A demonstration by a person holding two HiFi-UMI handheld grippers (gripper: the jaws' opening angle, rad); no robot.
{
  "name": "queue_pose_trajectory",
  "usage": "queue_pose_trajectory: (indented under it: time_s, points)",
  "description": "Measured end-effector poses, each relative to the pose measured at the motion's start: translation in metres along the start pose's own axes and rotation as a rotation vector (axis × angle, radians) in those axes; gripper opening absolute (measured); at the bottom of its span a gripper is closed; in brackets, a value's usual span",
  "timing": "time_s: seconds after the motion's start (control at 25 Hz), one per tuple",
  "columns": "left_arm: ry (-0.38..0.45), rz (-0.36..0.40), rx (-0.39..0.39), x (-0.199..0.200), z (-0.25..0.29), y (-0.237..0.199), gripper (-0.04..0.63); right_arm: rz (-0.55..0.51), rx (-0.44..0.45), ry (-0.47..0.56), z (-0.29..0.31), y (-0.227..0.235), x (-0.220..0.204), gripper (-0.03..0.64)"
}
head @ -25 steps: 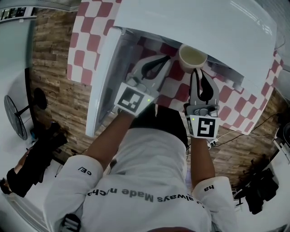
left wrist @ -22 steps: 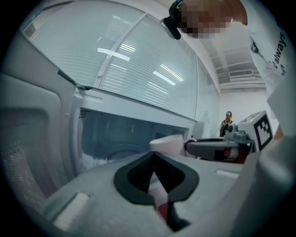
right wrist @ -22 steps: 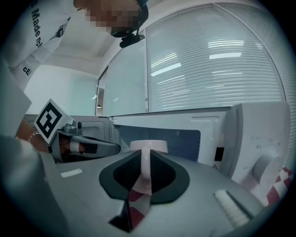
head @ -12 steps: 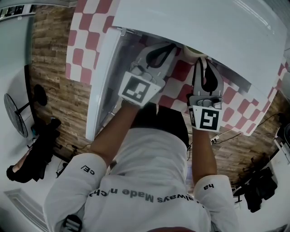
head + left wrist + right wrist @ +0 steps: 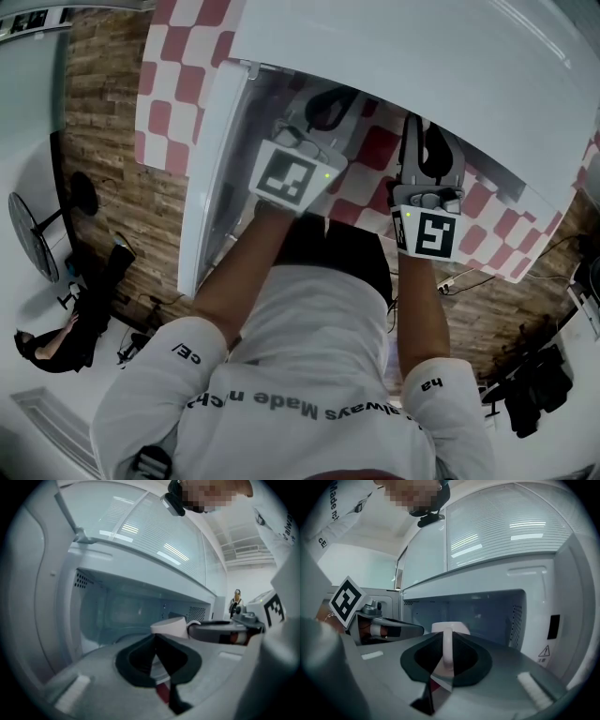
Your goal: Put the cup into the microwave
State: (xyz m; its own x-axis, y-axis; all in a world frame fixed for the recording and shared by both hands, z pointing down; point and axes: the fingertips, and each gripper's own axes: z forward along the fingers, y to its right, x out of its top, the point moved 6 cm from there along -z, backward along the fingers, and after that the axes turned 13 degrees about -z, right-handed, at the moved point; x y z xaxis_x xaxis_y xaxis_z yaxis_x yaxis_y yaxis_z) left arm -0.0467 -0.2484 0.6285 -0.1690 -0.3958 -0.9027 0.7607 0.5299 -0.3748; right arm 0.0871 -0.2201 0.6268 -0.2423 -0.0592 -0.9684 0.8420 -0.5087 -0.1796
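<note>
At the open front of the boxy white microwave (image 5: pixel 534 588), the right gripper (image 5: pixel 446 644) was clamped on the loop handle of a smooth white cup (image 5: pixel 451 627). The cylindrical cup stood upright, rim up, handle toward that gripper. The left gripper (image 5: pixel 156 640) was closed on nothing beside it, over the red-and-white checked surface (image 5: pixel 164 122).
</note>
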Motion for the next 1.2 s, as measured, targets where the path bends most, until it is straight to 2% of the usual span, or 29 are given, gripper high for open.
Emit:
queue_pose_trajectory:
  time_s: [0.48,0.8,0.92,1.04,1.2]
  points:
    - [0.010,0.016,0.008,-0.003,0.010,-0.009,0.005,0.005,0.003,0.033,0.014,0.006,-0.018,0.038]
    - [0.019,0.018,0.021,0.000,0.014,-0.011,0.005,-0.011,-0.003,-0.003,0.031,0.011,-0.030,0.038]
    - [0.003,0.032,0.022,-0.001,0.013,-0.009,0.005,0.006,0.006,-0.046,0.037,0.010,-0.033,0.044]
    - [-0.014,0.042,0.021,0.001,0.009,-0.004,0.005,0.026,0.010,-0.079,0.036,0.008,-0.032,0.092]
    - [-0.027,0.047,0.025,0.008,-0.001,0.004,0.005,0.027,0.003,-0.099,0.026,0.007,-0.023,0.106]
